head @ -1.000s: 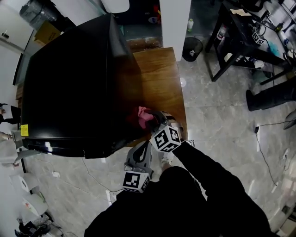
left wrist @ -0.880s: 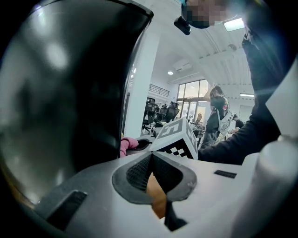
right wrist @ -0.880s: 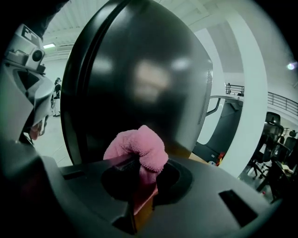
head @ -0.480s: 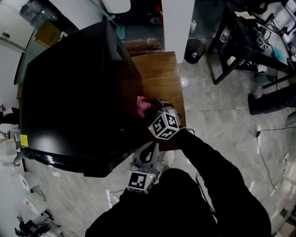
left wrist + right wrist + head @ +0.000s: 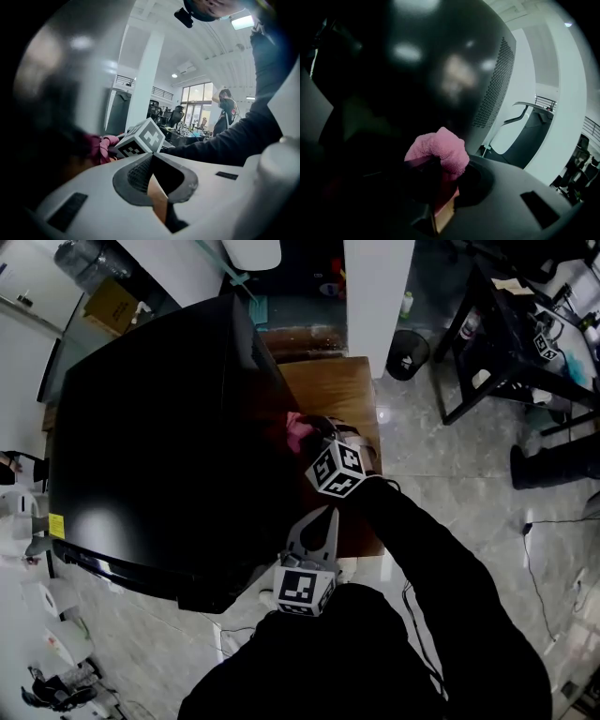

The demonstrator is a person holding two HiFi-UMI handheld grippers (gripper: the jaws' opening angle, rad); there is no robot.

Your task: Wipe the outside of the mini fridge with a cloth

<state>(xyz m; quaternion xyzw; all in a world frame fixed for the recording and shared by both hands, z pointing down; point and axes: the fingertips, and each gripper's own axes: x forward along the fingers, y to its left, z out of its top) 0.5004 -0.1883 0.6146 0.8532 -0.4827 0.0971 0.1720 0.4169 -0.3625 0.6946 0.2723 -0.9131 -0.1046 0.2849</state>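
1. Mini fridge (image 5: 159,427): black, standing on the wooden counter (image 5: 342,390), its side wall turned toward the grippers
2. Left gripper (image 5: 328,517): jaws together and empty, held low by the body, judged idle
3. Right gripper (image 5: 314,442): jaws clamped on the pink cloth (image 5: 298,430), which appears to be set against the fridge's side wall for wiping

Head cam looks steeply down over the fridge (image 5: 159,427), floor (image 5: 450,484), left tool (image 5: 330,514) and right tool (image 5: 311,435). Left tool cam sits low, looking across at the right tool. Right tool cam is jammed right up against the fridge side. All three catch the cloth (image 5: 298,430).
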